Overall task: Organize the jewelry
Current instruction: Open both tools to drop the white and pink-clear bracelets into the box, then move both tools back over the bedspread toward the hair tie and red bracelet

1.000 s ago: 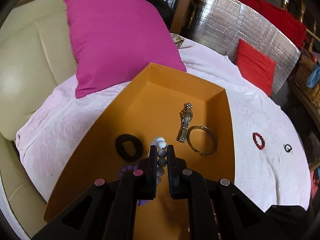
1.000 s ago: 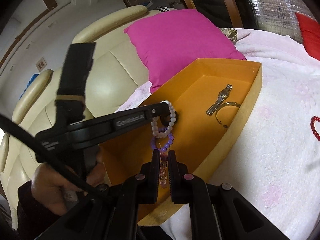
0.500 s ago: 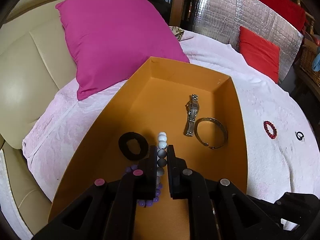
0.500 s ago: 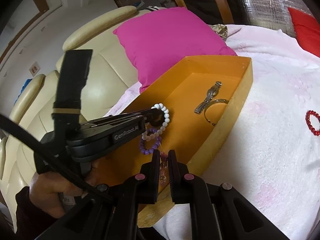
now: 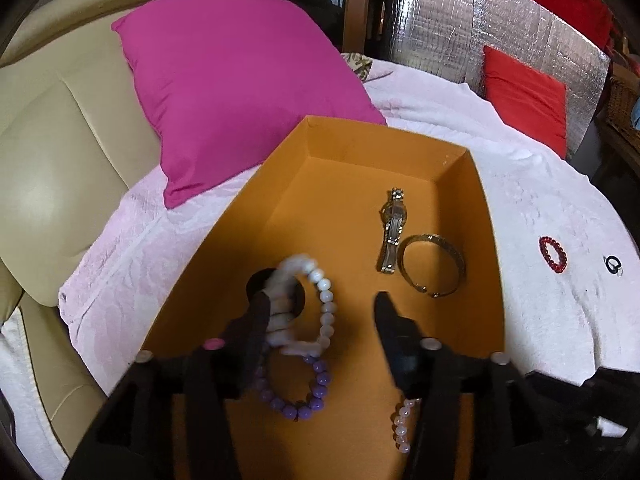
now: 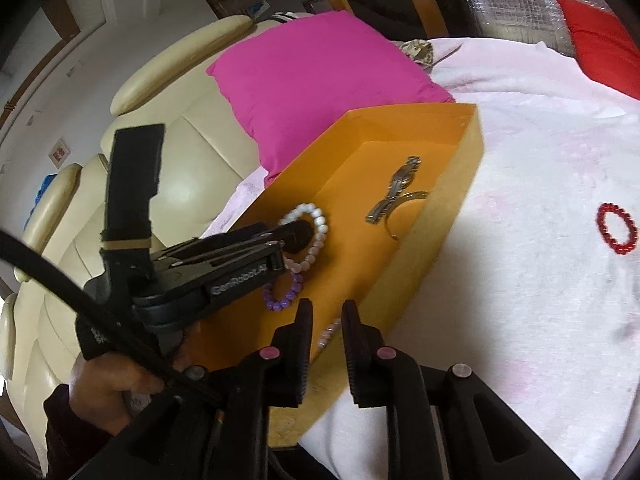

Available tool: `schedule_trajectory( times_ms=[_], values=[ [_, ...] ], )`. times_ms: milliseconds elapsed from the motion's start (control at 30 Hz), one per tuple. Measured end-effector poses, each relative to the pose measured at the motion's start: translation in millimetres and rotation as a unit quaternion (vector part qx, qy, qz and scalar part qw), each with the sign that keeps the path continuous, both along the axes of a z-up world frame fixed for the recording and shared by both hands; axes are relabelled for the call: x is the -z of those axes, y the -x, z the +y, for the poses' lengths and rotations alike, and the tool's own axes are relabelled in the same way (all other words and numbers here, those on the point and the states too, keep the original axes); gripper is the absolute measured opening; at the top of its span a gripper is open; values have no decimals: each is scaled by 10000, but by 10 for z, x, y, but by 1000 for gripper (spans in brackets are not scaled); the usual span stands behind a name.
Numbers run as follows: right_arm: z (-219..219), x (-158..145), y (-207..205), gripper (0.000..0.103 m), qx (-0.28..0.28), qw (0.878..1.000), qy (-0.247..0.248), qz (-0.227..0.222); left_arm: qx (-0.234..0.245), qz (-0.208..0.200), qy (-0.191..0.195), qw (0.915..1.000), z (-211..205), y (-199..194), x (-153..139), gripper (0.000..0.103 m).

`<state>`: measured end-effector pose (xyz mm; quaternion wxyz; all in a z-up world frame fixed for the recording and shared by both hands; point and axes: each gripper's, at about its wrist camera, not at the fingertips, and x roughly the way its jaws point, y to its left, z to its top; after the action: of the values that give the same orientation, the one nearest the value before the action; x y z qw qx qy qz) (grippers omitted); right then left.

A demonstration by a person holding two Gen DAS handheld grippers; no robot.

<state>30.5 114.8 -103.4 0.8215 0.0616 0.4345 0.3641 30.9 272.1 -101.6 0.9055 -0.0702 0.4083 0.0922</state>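
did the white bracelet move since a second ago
Yes. The white bracelet, earlier pinched in the left tool, now lies released in the box, by the purple bracelet.

A tray (image 5: 494, 216) sits on a bed (image 5: 560, 184), with a pillow (image 5: 240, 80) behind its far left corner. In the tray, a watch (image 5: 392, 228) lies toward the far right, a bangle (image 5: 434, 266) touching its near end. A bead bracelet (image 5: 296, 384) lies nearer, another loop of beads (image 5: 324, 308) just behind it. Right of the tray, apart on the bed, lies a beaded ring (image 5: 553, 254), with a small ring (image 5: 613, 265) just beyond.
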Motion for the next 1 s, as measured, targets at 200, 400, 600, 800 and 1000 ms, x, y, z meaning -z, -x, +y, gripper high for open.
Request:
schedule_trajectory(
  times_ms=[200, 400, 600, 800, 1000],
  values=[
    [-553, -30, -112, 28, 425, 9988, 249, -44, 48, -57, -64, 10000, -107, -18, -50, 61],
    [-1409, -13, -336, 28, 1375, 9894, 444, 129, 40, -360, -355, 9987, -311, -31, -179, 62],
    [-2285, 0, -536, 28, 2627, 9635, 154, 501, 169, -759, -755, 9941, -721, -91, -333, 71],
    [-2832, 60, -658, 28, 3384, 9371, 83, 854, 691, -868, -1035, 9884, -1300, -209, -351, 74],
    [-3319, 32, -585, 28, 3715, 9236, -13, 950, 1290, -628, -1109, 9834, -1922, -382, -212, 74]
  ],
)
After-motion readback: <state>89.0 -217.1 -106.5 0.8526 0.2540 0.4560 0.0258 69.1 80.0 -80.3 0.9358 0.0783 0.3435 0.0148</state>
